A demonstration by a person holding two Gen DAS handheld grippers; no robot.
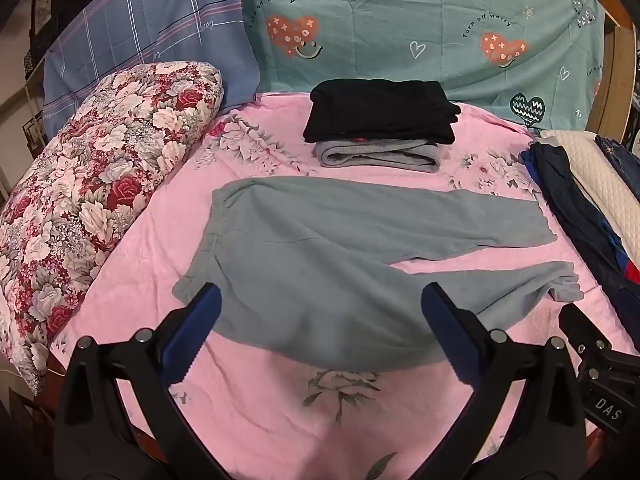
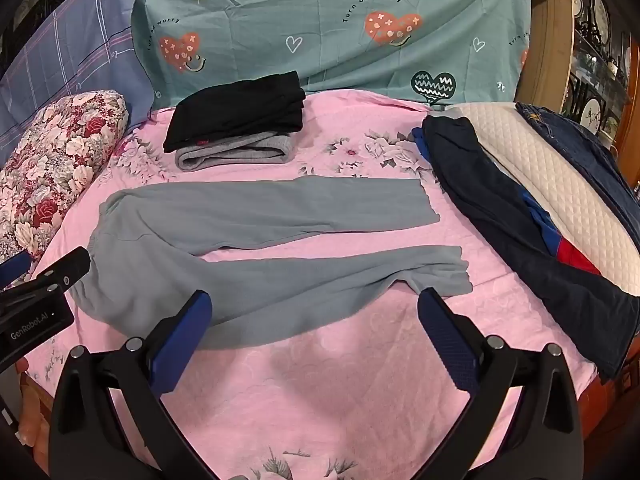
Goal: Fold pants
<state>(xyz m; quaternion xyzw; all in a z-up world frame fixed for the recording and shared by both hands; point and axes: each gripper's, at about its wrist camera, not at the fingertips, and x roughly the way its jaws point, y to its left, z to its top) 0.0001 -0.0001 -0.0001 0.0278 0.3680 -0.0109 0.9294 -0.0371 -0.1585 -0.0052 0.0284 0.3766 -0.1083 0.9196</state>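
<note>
Grey-green pants (image 1: 320, 248) lie spread flat on the pink floral bedsheet (image 1: 280, 408), waistband to the left, both legs running right; they also show in the right wrist view (image 2: 248, 248). My left gripper (image 1: 320, 300) is open and empty, hovering over the near hip and waist part. My right gripper (image 2: 314, 308) is open and empty, above the near leg, close to its cuff (image 2: 444, 276). The left gripper's body shows at the left edge of the right wrist view (image 2: 44, 292), and the right gripper's body at the right edge of the left wrist view (image 1: 600, 368).
A stack of folded black (image 1: 380, 112) and grey (image 1: 380, 154) pants sits at the back. A floral quilt roll (image 1: 92, 200) lies on the left. Dark navy clothes (image 2: 520, 220), a white pillow (image 2: 560, 184) and jeans (image 2: 592, 148) lie on the right. Pillows stand behind.
</note>
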